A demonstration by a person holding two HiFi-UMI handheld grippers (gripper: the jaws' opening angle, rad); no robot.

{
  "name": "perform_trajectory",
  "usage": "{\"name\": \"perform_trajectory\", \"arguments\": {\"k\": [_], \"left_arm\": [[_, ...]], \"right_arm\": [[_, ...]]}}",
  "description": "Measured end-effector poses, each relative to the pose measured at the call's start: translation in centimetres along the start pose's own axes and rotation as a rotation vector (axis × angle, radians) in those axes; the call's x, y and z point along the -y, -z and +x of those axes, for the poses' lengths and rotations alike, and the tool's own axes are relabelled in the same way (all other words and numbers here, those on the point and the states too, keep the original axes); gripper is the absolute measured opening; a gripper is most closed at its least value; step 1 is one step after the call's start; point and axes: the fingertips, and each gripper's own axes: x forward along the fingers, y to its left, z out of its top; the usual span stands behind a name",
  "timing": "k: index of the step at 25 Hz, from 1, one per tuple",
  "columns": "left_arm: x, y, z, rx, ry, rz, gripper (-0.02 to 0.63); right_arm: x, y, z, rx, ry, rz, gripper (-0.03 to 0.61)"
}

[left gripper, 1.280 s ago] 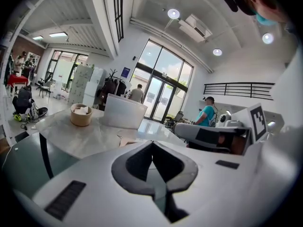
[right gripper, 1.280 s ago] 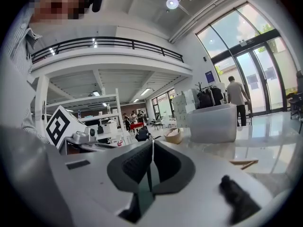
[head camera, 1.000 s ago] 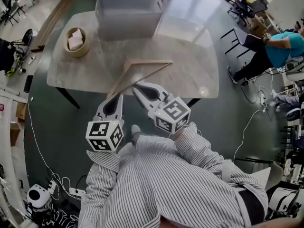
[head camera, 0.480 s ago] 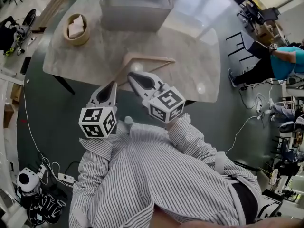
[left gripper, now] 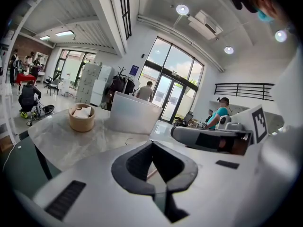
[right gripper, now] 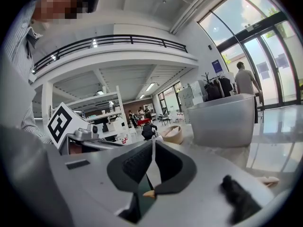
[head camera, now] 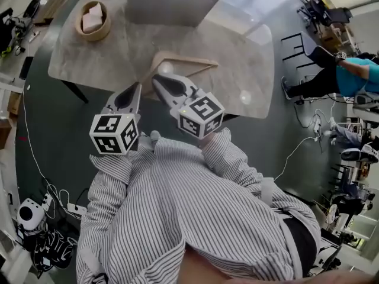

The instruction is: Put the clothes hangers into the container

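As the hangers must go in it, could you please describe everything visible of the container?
The container is a pale grey, frosted-looking plastic tub, rectangular with rounded corners, open at the top. It stands upright on the far side of the table, apart from a round bowl. Only the table touches it; its inside cannot be seen.

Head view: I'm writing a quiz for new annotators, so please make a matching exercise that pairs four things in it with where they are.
Things:
1. container
2. wooden bowl
3. clothes hanger
4. person in teal top

Places:
A. off the table, at the picture's right edge
B. near side of the table
C. far left part of the table
D. far side of the table, middle

Pairs: 1-D, 2-C, 3-B, 4-A
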Motion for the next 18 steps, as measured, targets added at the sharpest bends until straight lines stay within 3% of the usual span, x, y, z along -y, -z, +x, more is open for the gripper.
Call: {"name": "perform_trajectory", "arguments": {"k": [18], "left_arm": [[-4.3,1.5,-1.4,-0.045,-0.026,-0.077,0.011]], "right_arm": [[-0.9,2.4,3.1,-0.100,-0.020,0.016,0.017]]}}
